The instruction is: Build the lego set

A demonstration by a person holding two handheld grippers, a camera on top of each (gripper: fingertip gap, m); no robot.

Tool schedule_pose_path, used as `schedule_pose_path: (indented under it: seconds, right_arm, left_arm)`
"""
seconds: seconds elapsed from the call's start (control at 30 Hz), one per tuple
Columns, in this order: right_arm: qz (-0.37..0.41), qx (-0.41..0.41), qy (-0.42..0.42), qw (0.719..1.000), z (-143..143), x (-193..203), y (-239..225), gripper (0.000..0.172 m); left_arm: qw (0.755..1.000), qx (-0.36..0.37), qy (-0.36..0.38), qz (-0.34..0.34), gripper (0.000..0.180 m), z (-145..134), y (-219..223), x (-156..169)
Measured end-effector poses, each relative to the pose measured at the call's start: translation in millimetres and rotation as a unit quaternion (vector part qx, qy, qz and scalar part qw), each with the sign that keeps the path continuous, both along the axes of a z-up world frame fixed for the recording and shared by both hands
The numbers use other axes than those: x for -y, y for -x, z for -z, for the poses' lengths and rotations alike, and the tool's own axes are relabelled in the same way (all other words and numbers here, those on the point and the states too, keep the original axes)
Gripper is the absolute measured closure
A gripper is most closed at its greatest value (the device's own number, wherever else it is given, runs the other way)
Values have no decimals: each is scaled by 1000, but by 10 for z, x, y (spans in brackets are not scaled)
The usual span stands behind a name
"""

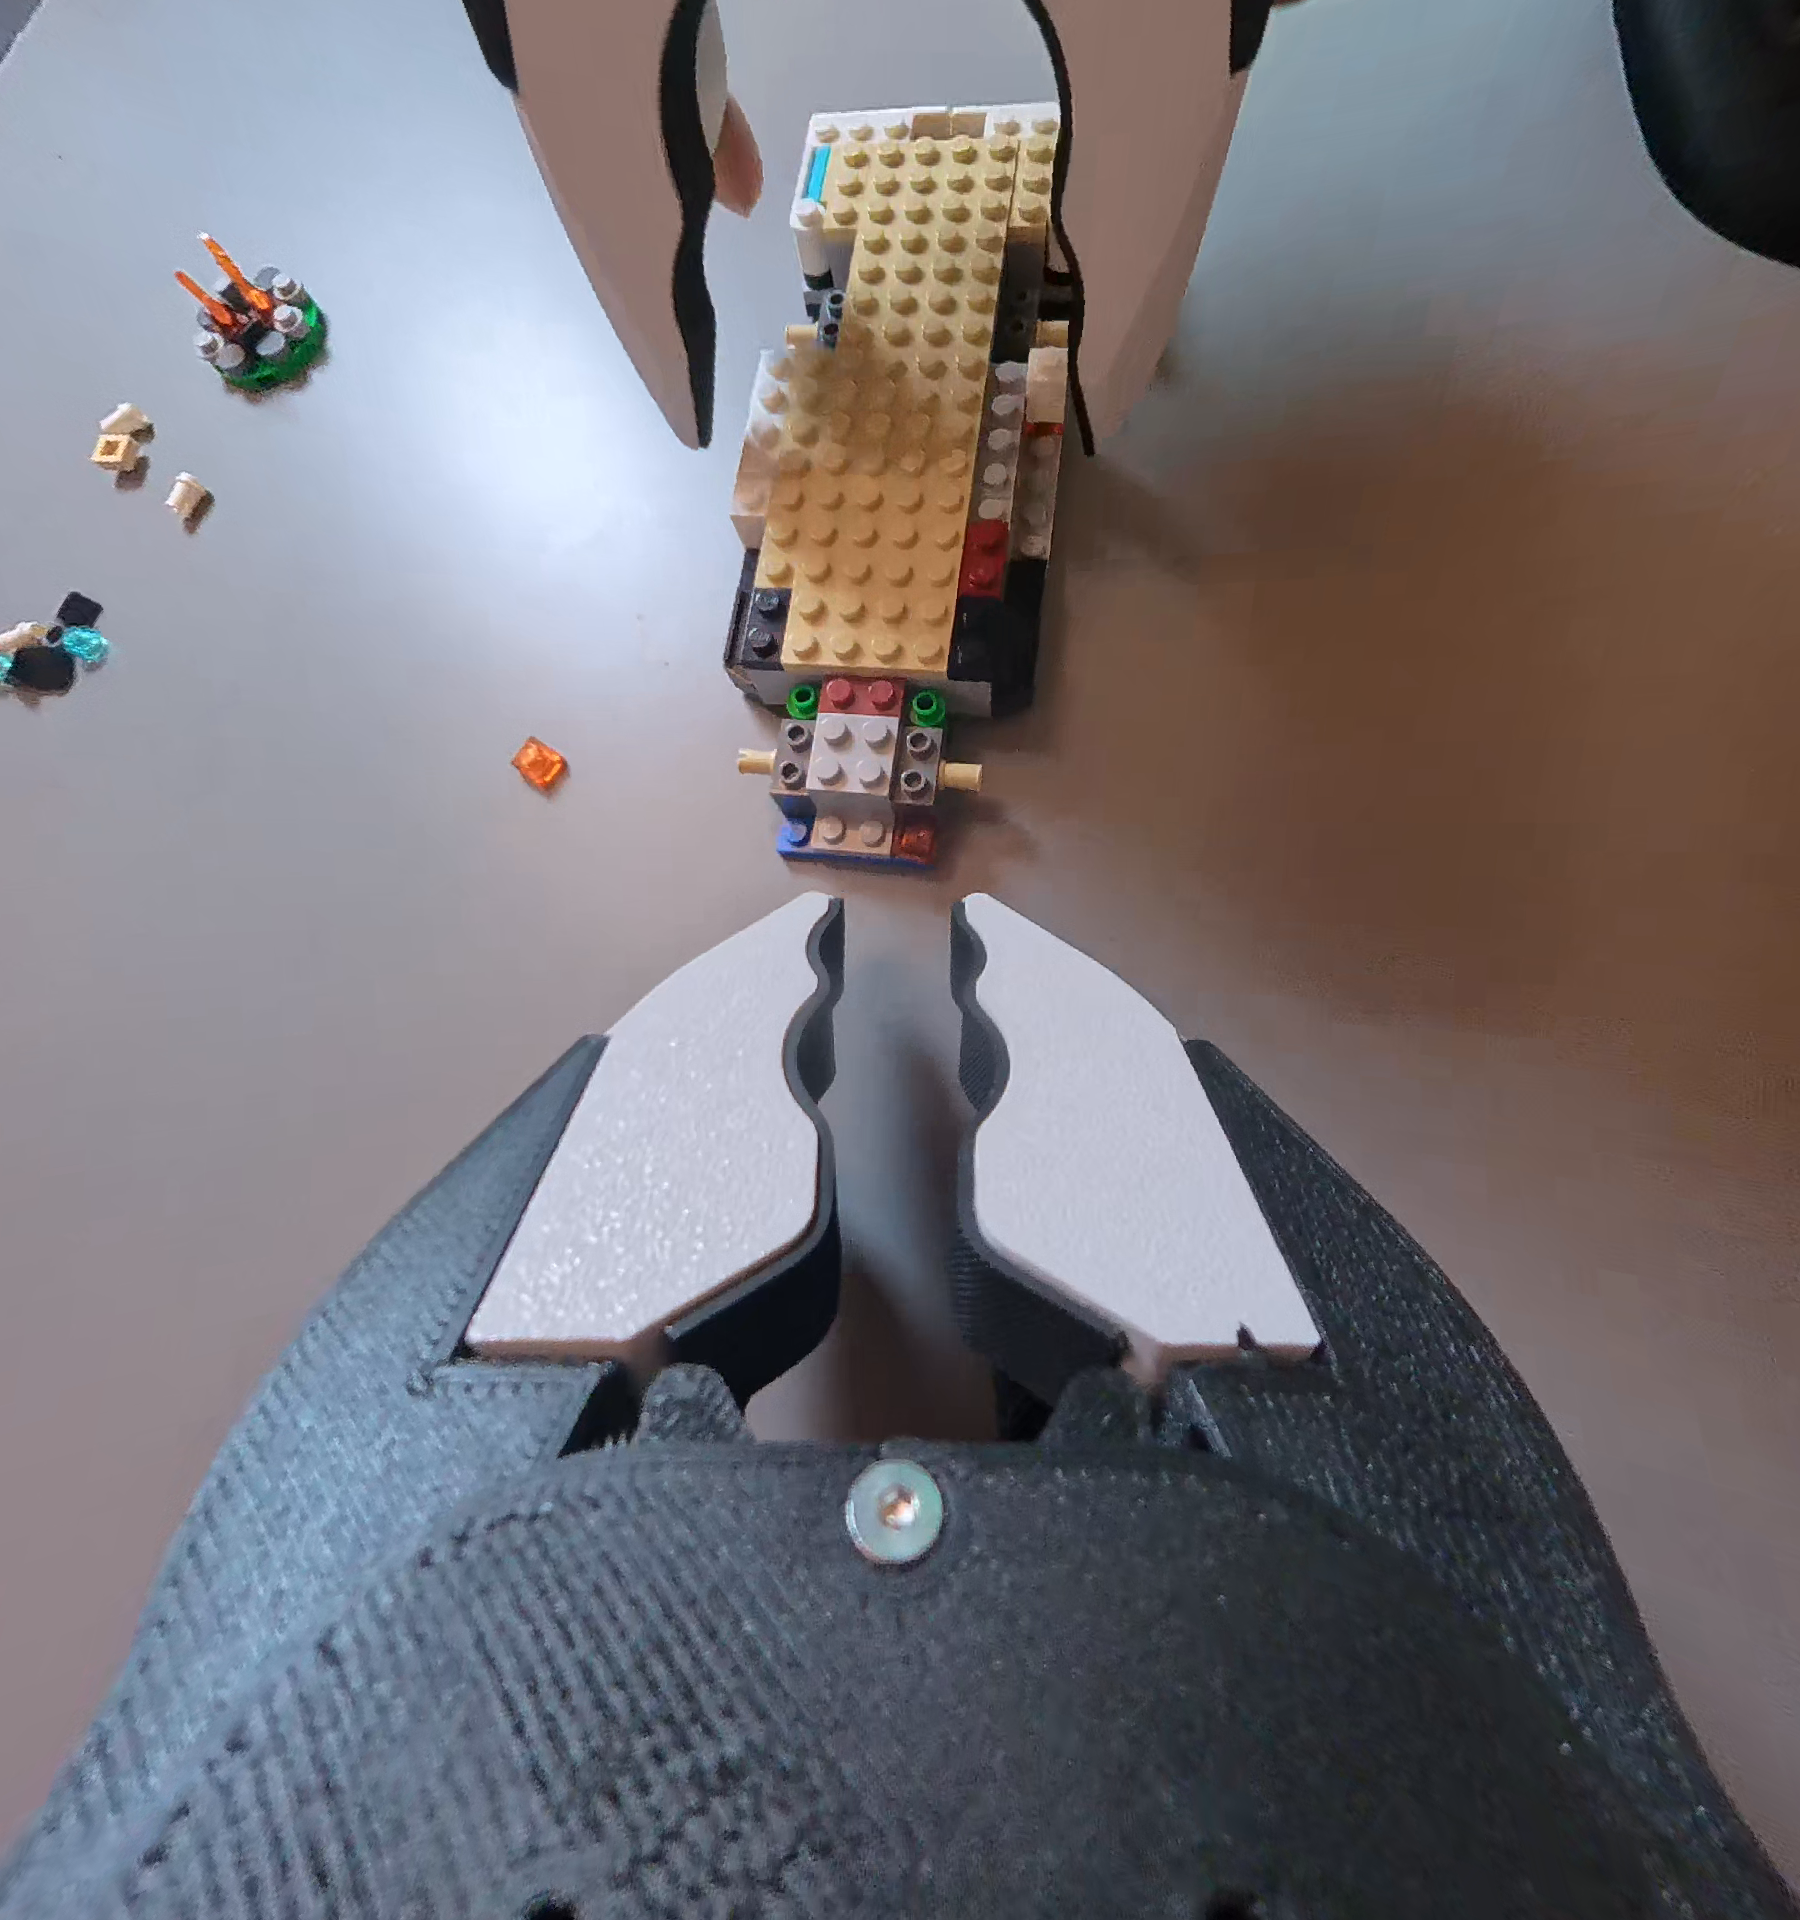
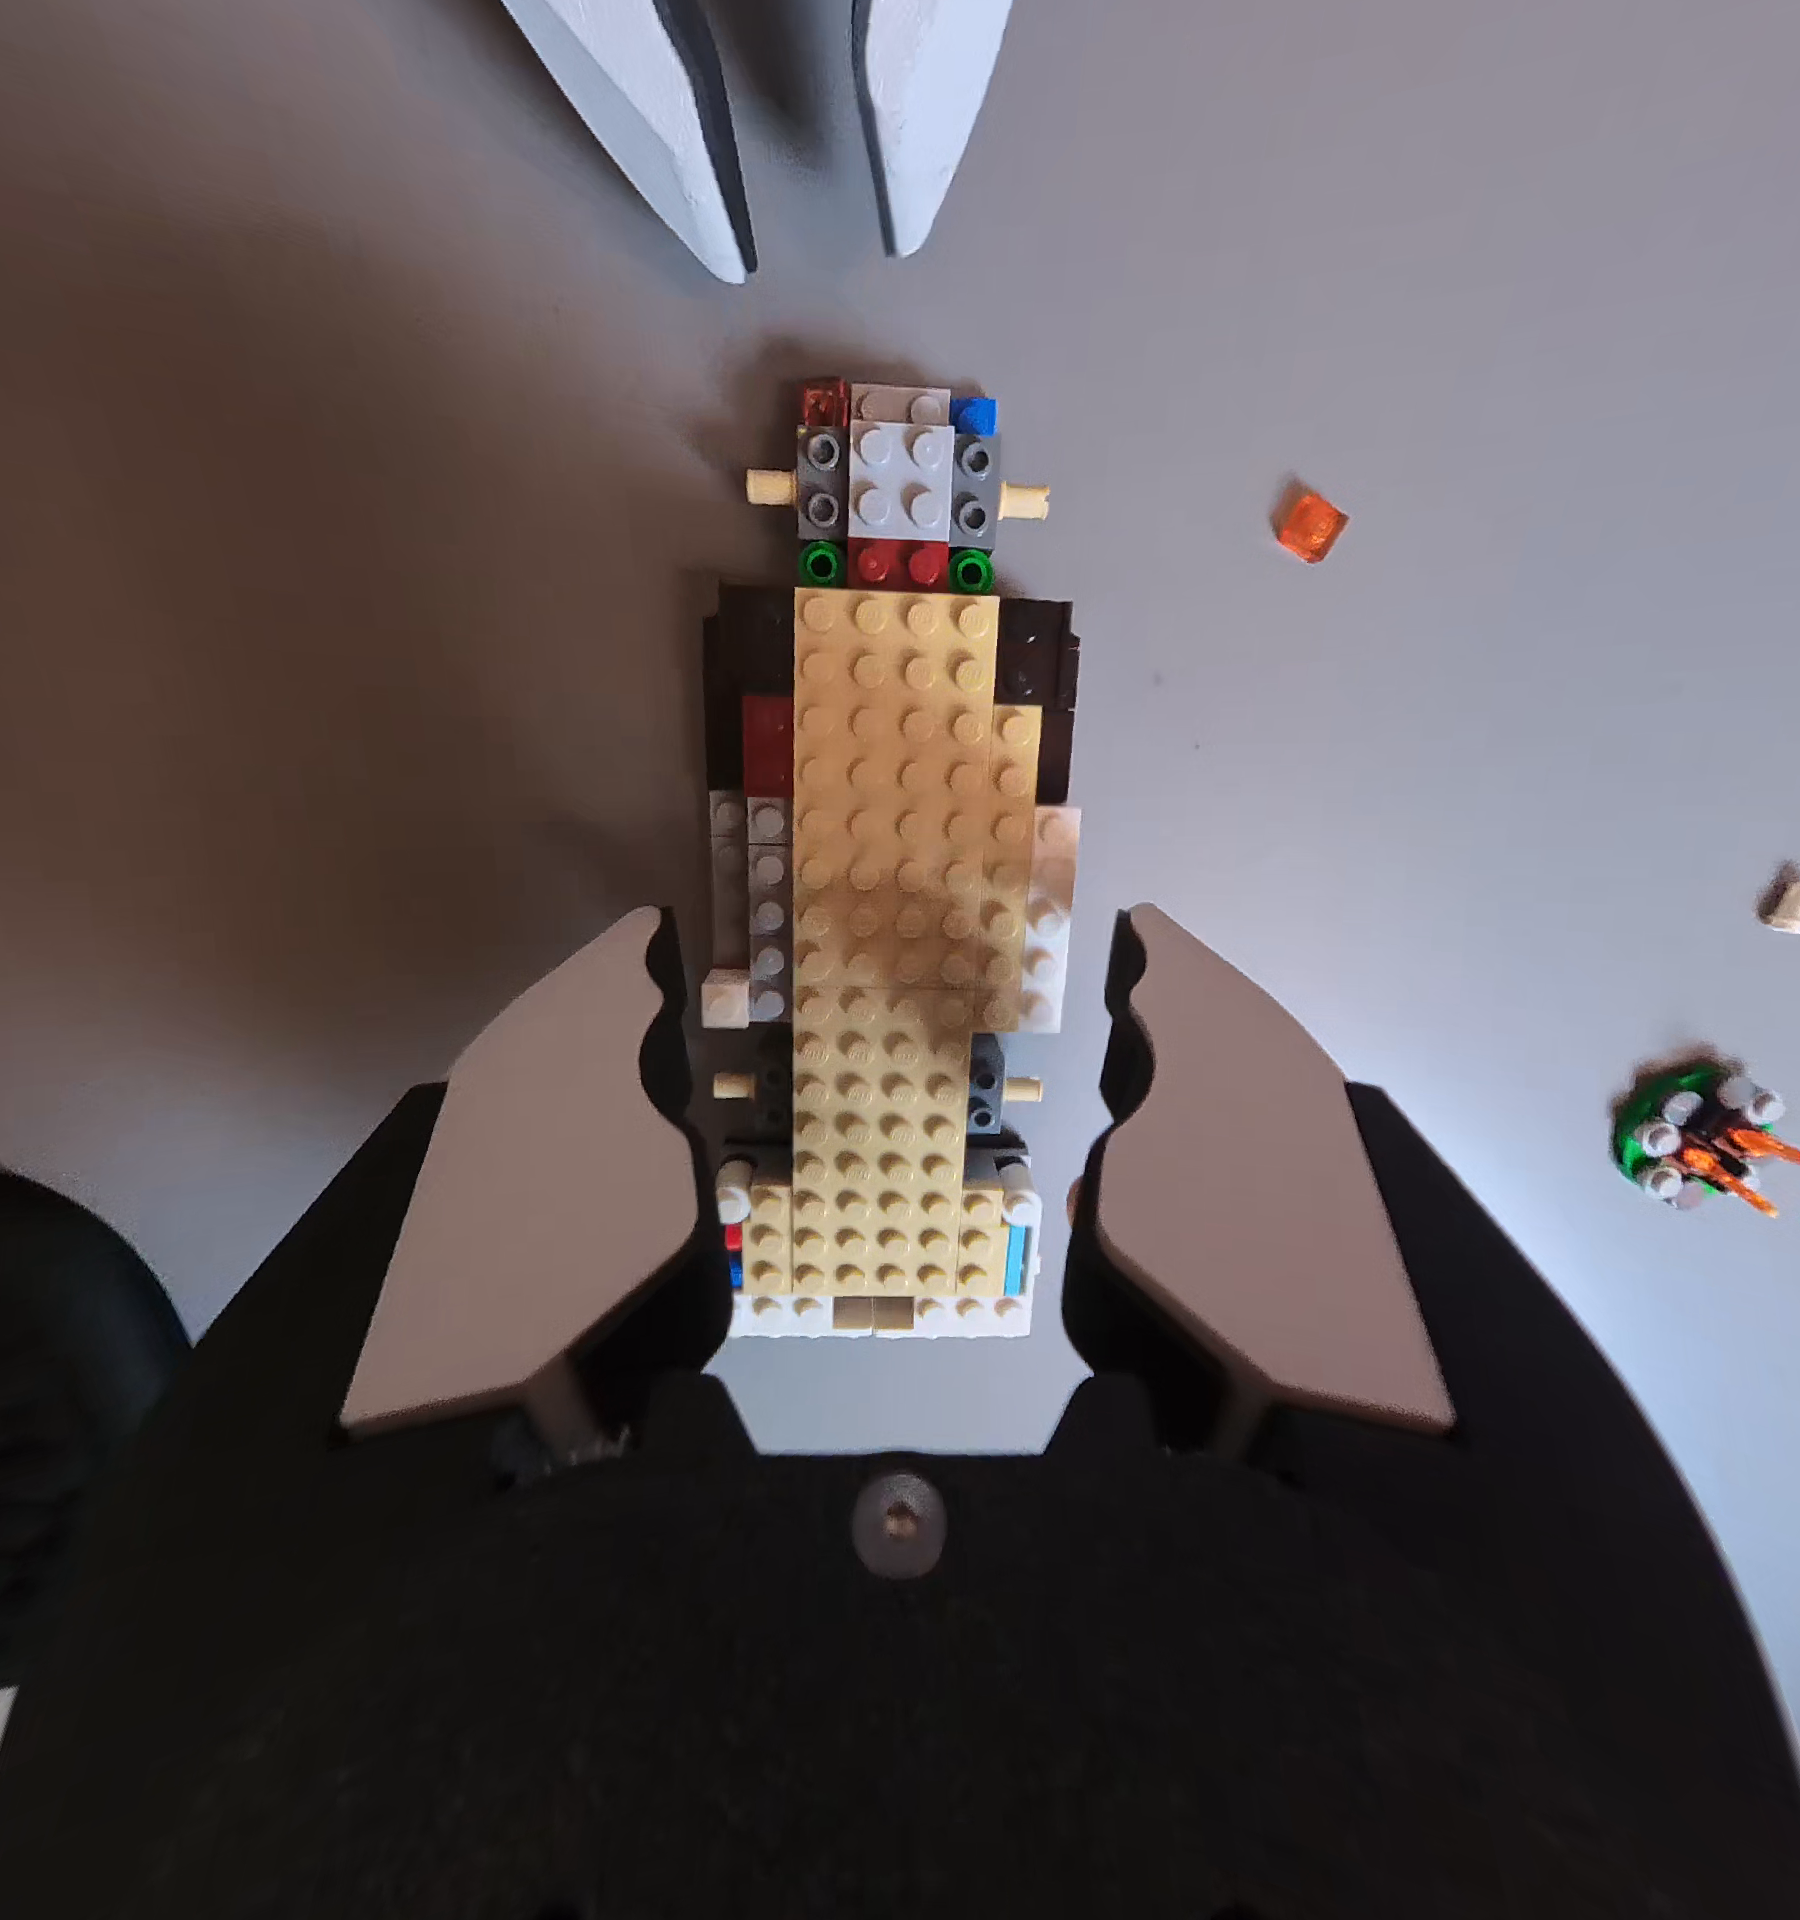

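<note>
A long brick model (image 1: 885, 468) with a tan studded top lies on the grey table (image 1: 356, 987). Its near end is a small grey, red and blue section (image 1: 854, 764). My left gripper (image 1: 896, 909) sits just short of that section with its fingers slightly apart and nothing between them. My right gripper (image 1: 891, 442) is wide open and straddles the model's far end. In the right wrist view the model (image 2: 896, 727) stands between my right gripper's (image 2: 896, 920) pads with a gap on each side. My left gripper (image 2: 818, 260) shows beyond the model's far end.
A loose clear orange piece (image 1: 540, 766) (image 2: 1311, 528) lies beside the model. A round green piece with orange spikes (image 1: 257, 322) (image 2: 1696, 1143), small tan pieces (image 1: 127, 442) and a heap of small pieces (image 1: 34, 655) lie further off. A black object (image 1: 1748, 125) is at the table's edge. The left gripper's tips are roughly 10 cm from the right gripper's.
</note>
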State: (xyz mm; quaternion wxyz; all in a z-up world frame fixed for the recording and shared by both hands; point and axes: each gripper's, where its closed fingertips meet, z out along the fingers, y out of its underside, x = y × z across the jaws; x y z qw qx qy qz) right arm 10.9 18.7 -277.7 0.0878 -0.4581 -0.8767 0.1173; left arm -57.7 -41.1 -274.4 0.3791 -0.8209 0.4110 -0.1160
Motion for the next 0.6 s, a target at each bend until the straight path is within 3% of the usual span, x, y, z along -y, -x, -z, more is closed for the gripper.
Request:
schedule_pose_path:
  seconds: [0.23, 0.6]
  right_arm:
    - [-15, 26, -4, 1000, 79, 14, 28, 103]
    - [3, 30, 169, 985, -116, 112, 79, 104]
  left_arm:
    - [1000, 12, -11, 4, 161, -51, 27, 23]
    - [994, -3, -102, 44, 160, -261, -93, 39]
